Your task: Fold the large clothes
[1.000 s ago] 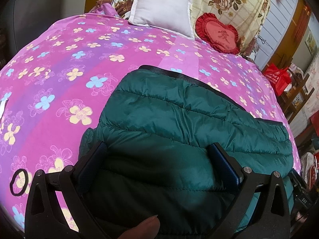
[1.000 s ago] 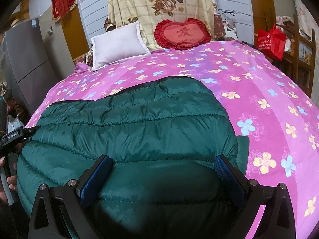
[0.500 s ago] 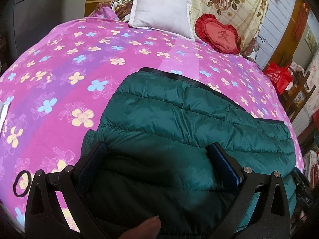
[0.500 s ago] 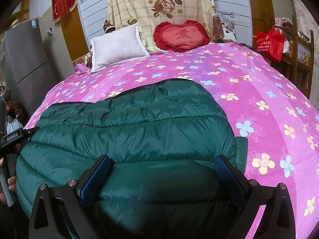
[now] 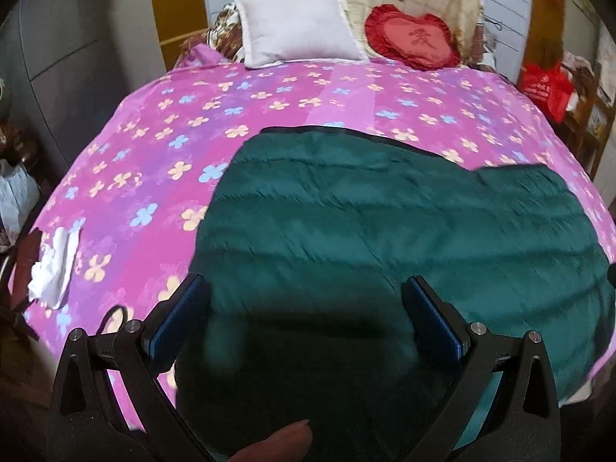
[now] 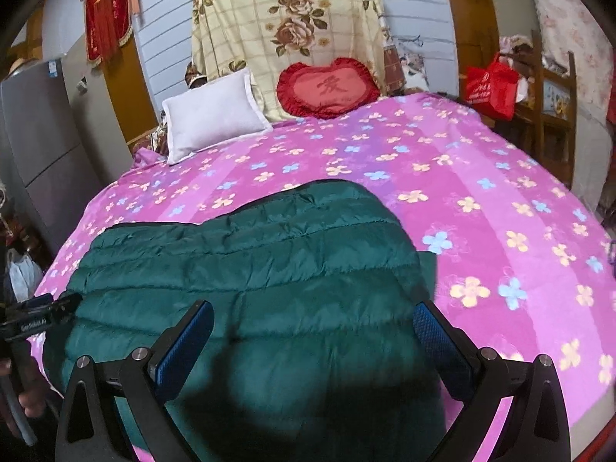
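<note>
While both grippers hang spread wide and grasp nothing, a green jacket (image 5: 404,223) lies folded on the pink bedspread (image 5: 154,177).
Left gripper (image 5: 304,315) and right gripper (image 6: 313,335) hover above its near edge.

A bed with a pink flowered sheet (image 6: 481,192) fills the room. At 12 o'clock a white pillow (image 6: 213,117) and a red heart cushion (image 6: 327,88) lean near a white panelled wall (image 6: 415,7). At 9 o'clock stands a grey cabinet (image 6: 42,146).

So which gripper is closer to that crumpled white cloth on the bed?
Left. The left gripper hovers near the white cloth at that bedside; the right gripper is over the jacket's far side.
</note>
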{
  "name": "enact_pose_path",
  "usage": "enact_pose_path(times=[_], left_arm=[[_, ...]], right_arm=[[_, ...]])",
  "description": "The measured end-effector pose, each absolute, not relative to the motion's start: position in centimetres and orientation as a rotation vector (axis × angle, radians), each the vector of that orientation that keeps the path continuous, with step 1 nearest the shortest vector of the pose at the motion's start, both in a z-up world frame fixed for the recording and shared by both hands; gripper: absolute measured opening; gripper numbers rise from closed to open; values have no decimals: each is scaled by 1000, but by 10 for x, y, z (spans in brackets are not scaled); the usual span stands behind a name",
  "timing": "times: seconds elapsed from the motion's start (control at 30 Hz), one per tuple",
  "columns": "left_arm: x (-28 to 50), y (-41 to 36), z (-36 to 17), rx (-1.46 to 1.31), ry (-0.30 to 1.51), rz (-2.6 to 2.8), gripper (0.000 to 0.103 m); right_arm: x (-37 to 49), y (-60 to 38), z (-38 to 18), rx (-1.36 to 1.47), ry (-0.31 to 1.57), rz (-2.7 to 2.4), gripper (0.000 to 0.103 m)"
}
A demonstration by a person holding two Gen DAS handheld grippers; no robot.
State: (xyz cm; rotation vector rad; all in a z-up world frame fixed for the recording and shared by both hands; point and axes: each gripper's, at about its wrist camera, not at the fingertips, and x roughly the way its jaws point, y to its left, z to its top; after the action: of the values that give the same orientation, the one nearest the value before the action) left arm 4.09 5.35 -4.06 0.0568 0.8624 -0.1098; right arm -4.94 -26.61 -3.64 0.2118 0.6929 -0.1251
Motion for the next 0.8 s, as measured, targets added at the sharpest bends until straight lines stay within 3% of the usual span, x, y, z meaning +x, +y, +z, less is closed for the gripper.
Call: enact_pose_path(times=[0.8], left_arm=[[-93, 31, 25, 65, 748, -165, 103]], right_arm=[[-199, -194, 35, 96, 655, -140, 103]])
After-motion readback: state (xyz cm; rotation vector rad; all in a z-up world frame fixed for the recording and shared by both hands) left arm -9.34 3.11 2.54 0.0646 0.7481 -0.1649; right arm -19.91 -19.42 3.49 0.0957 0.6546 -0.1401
